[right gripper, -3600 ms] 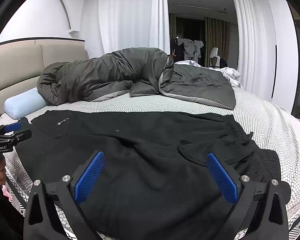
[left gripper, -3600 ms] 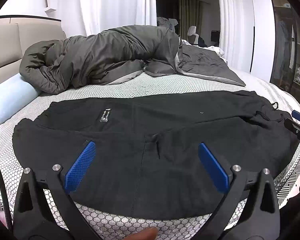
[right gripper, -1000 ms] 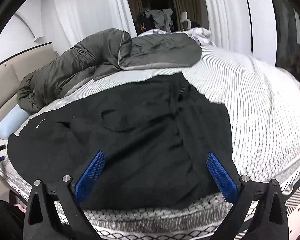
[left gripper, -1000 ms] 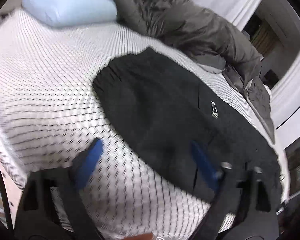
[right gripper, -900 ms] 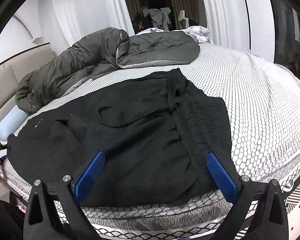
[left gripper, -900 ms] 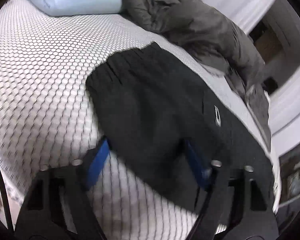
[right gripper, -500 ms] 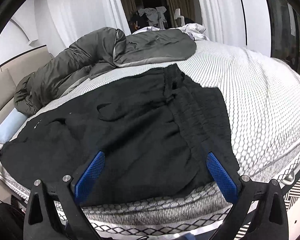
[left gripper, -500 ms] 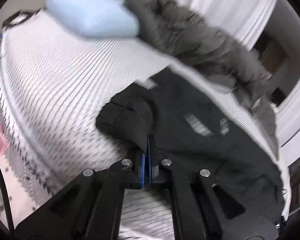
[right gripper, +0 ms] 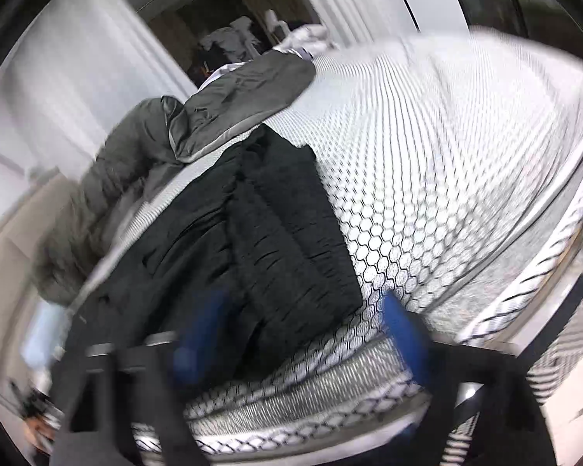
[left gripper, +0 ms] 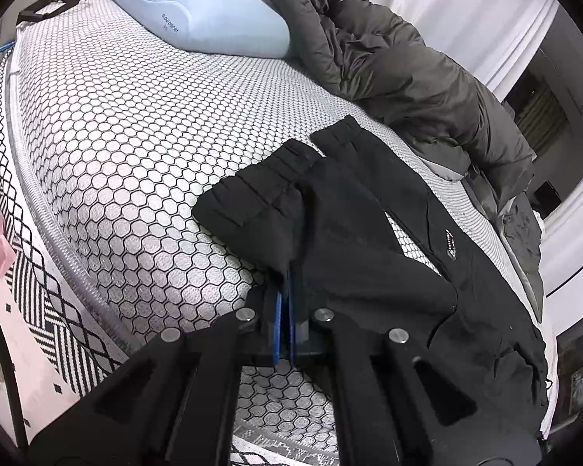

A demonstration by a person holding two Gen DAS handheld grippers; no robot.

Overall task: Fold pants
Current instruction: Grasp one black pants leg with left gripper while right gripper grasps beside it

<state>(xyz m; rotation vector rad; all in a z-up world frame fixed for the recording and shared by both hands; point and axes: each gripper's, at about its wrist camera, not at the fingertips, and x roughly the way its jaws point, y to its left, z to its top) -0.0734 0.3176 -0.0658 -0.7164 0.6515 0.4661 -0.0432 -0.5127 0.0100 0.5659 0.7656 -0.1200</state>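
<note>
- My left tongs (left gripper: 285, 303) are pinched tight on the near cuff of the pants (left gripper: 369, 233).
- My right tongs (right gripper: 303, 334) are closing around the waistband corner, not yet gripping.
- Grasping step; next I judge both ends lift together.
- The pants lie on the bed (left gripper: 116, 136), nearer than the pillow (left gripper: 213, 19).

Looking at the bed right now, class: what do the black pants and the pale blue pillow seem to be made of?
Black pants: soft matte knit, probably cotton fleece; it drapes, and the cuff is gathered in ribs. Pale blue pillow: smooth, moulded, contoured shape suggests foam under a fabric cover, though that is uncertain.
</note>
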